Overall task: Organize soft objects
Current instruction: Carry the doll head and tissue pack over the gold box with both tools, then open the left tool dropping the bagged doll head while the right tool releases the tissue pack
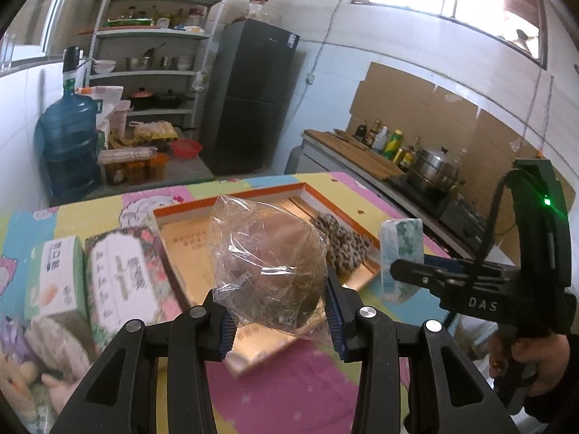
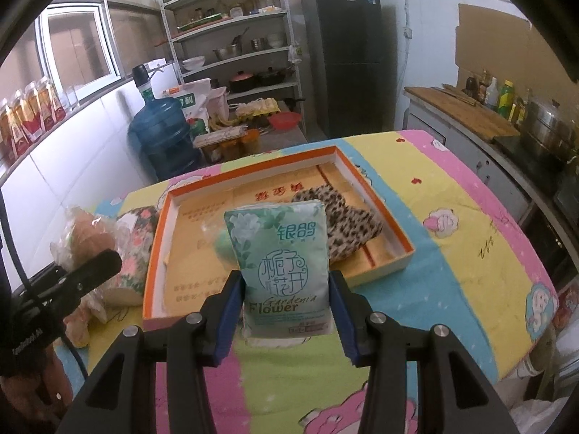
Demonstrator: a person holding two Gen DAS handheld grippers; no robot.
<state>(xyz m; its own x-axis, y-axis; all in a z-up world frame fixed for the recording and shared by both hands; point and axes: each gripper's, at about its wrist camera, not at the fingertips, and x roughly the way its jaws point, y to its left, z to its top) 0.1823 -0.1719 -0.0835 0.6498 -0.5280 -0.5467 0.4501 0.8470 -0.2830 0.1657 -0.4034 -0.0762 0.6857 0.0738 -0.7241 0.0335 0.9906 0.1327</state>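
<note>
My left tool is clamped on a clear plastic bag with a brown soft item inside, which rises at twelve o'clock from the fingertips, lifted over the near edge of the orange-rimmed box tray on the desk. My right tool grips a green tissue pack upright between its pads, above the tray's near rim. A leopard-print cloth lies inside the tray at one o'clock from that pack.
</note>
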